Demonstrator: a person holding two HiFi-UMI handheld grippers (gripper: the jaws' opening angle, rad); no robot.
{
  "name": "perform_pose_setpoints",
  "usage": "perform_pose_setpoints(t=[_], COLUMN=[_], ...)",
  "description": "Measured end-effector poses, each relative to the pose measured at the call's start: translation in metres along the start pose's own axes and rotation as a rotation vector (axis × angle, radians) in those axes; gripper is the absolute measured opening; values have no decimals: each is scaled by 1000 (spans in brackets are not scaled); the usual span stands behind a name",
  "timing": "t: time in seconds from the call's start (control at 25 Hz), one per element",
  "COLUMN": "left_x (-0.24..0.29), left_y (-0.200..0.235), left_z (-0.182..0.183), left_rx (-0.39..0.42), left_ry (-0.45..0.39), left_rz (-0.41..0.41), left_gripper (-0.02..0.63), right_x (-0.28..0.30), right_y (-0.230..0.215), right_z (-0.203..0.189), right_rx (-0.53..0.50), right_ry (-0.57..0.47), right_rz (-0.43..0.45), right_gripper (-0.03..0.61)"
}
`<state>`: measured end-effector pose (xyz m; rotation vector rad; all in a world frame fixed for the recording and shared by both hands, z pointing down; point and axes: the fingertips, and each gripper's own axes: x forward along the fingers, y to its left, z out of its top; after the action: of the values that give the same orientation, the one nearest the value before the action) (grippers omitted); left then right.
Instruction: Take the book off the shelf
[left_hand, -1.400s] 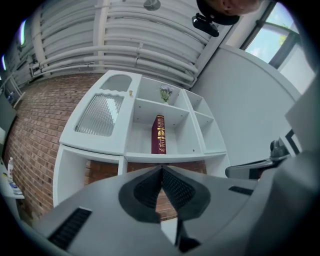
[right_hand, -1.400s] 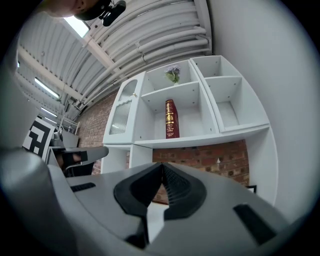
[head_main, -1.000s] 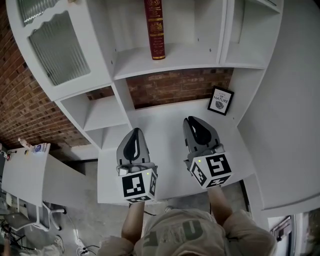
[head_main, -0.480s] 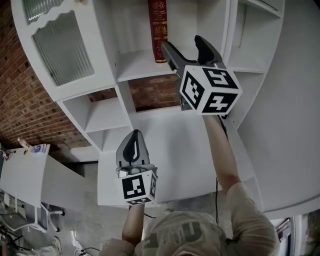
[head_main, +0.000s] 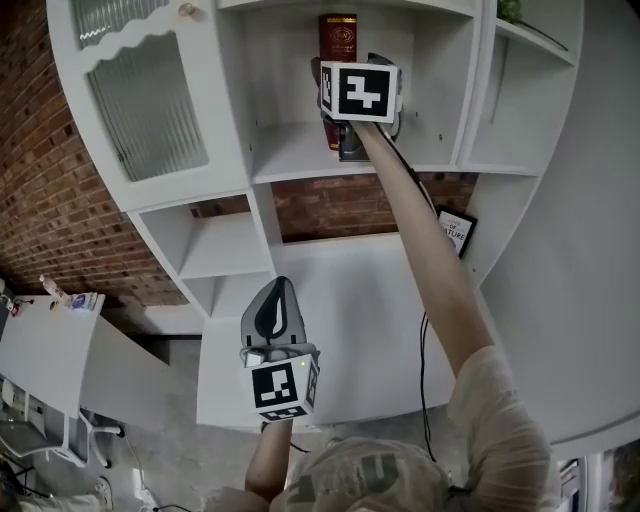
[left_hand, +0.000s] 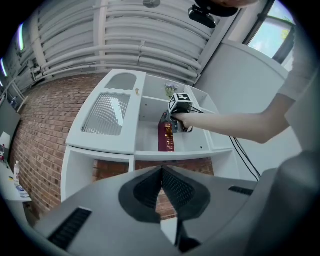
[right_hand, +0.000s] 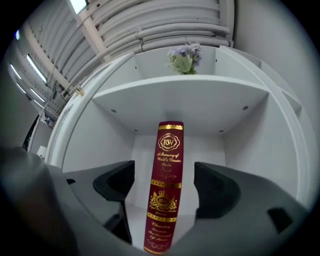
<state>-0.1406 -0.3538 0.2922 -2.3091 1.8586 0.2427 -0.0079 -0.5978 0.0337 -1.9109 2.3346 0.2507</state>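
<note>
Dark red hardback book, gold lettering and an RW crest on its spine, standing upright on a white shelf, spine facing the right gripper, between its jaws, just opened wide, neither pad touching it

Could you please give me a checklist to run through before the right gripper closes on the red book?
1. Right gripper jaws, just opened, stand wide: ok.
2. Red book sits between them, pads not touching: ok.
3. Book upright on the white shelf: ok.
4. Left gripper shut, empty, clear of the shelf: ok.
5. Jaws far enough along the covers: cannot tell.
</note>
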Motion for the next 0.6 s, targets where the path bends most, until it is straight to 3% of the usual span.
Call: perform_pose_setpoints(t=[0.24, 0.6], left_x=[3, 12], left_y=[12, 29], left_z=[-7, -15], left_rx=[-8, -20], left_ry=[13, 28], left_rz=[24, 58], left_gripper=[12, 12], right_x=[47, 70], right_y=[-4, -9], right_z=[-24, -63], right_rx=[-11, 30], right_ry=[63, 154], right_rz=[-36, -32], right_gripper=[357, 356])
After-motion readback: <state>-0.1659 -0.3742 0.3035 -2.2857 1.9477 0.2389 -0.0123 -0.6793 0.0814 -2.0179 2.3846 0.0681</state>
